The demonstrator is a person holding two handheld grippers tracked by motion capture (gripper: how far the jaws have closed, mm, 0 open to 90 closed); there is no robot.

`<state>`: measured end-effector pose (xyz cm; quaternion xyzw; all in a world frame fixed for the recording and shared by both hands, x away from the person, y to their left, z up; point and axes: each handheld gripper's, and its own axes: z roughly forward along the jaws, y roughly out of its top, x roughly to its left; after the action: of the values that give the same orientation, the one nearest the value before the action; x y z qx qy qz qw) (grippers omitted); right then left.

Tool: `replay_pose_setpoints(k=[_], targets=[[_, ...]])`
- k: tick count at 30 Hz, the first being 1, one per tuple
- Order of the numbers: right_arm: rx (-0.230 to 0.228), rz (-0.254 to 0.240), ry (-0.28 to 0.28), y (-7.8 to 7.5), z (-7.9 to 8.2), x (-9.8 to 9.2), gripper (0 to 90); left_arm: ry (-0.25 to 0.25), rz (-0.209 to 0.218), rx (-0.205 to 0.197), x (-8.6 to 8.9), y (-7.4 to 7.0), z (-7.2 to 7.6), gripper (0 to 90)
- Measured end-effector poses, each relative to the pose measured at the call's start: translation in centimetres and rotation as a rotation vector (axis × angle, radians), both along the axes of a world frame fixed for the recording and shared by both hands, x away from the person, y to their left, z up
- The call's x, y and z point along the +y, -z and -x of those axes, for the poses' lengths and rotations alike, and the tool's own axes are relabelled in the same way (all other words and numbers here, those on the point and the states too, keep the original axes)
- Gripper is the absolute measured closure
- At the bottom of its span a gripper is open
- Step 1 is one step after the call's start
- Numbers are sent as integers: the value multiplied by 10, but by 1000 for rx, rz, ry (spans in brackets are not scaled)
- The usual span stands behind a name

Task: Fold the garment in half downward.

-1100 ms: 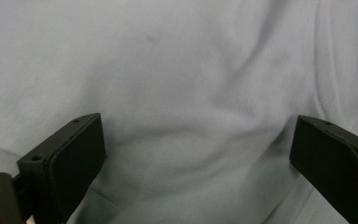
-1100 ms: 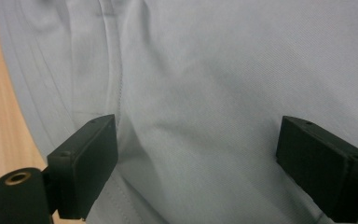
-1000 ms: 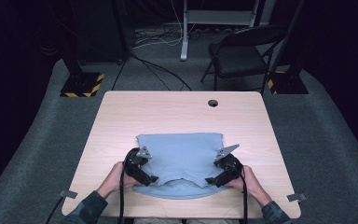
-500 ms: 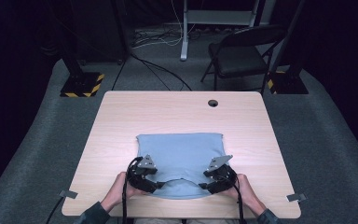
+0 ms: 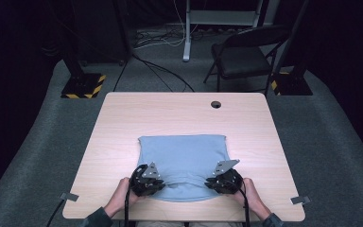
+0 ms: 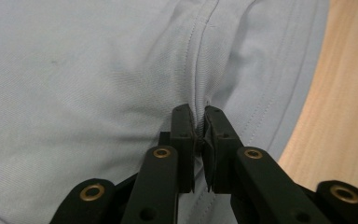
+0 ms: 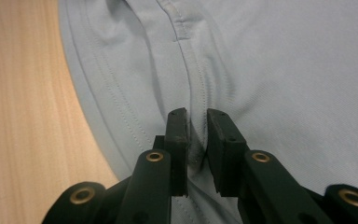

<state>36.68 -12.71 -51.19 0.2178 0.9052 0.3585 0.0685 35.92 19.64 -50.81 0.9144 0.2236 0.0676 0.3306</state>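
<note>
Since the earlier frames both grippers have been drawn nearer the table's (image 5: 123,113) near edge, and their jaws have just been closing. The left gripper (image 6: 199,122) is now pinched on a stitched fold of the light blue shirt (image 5: 182,158); the right gripper (image 7: 196,123) is clamped on a similar ridge. The shirt lies flat on the near half of the table. The grasping step appears done; next, an even lift is probably called for. A cable hole (image 5: 215,104) and a folding chair (image 5: 246,54) lie well apart; nothing obstructs.
</note>
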Motion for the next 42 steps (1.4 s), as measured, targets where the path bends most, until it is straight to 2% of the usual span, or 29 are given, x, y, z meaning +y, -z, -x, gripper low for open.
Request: replay_pose_setpoints(k=[4, 8, 11, 13, 15, 18, 19, 20, 21, 23, 26, 27, 30, 32, 34, 38, 42], targets=[[0, -7, -34, -3, 2, -3, 792, 26, 18, 20, 5, -4, 0, 838], [21, 8, -81, -3, 3, -3, 783, 73, -20, 59, 5, -3, 1, 807], [54, 33, -93, -1, 2, -2, 710, 90, -29, 102, 7, -3, 0, 683], [92, 30, -100, -1, 0, -4, 588, 71, -6, 114, 12, -6, -2, 581], [93, 7, -74, -3, -2, -7, 502, 6, 39, 111, 20, -11, -6, 469], [102, -67, 2, -8, -9, -16, 411, -111, 96, 88, 29, -18, -15, 338], [105, -87, 32, -10, -11, -18, 365, -163, 95, 72, 29, -19, -17, 312], [89, -88, 86, -11, -13, -19, 315, -206, 82, 55, 28, -19, -20, 277], [84, -85, 132, -11, -16, -20, 286, -233, 77, 48, 26, -18, -23, 251], [81, -87, 205, -8, -19, -17, 222, -283, 29, 21, 17, -11, -27, 216], [82, -18, 240, 1, -22, -7, 150, -281, -21, 26, 7, -1, -30, 160], [69, 12, 240, 4, -21, -5, 140, -274, -37, 19, 5, 1, -30, 146], [41, 44, 219, 5, -18, -5, 125, -240, -51, 21, 8, 5, -29, 125], [34, 49, 207, 6, -18, -8, 115, -211, -57, 30, 11, 5, -29, 120], [7, 70, 191, 7, -16, -10, 105, -179, -62, 38, 14, 5, -28, 101], [-22, 73, 167, 9, -14, -12, 98, -124, -90, 11, 14, 7, -24, 66], [-20, 75, 164, 9, -14, -14, 95, -133, -66, 10, 17, 8, -23, 58]])
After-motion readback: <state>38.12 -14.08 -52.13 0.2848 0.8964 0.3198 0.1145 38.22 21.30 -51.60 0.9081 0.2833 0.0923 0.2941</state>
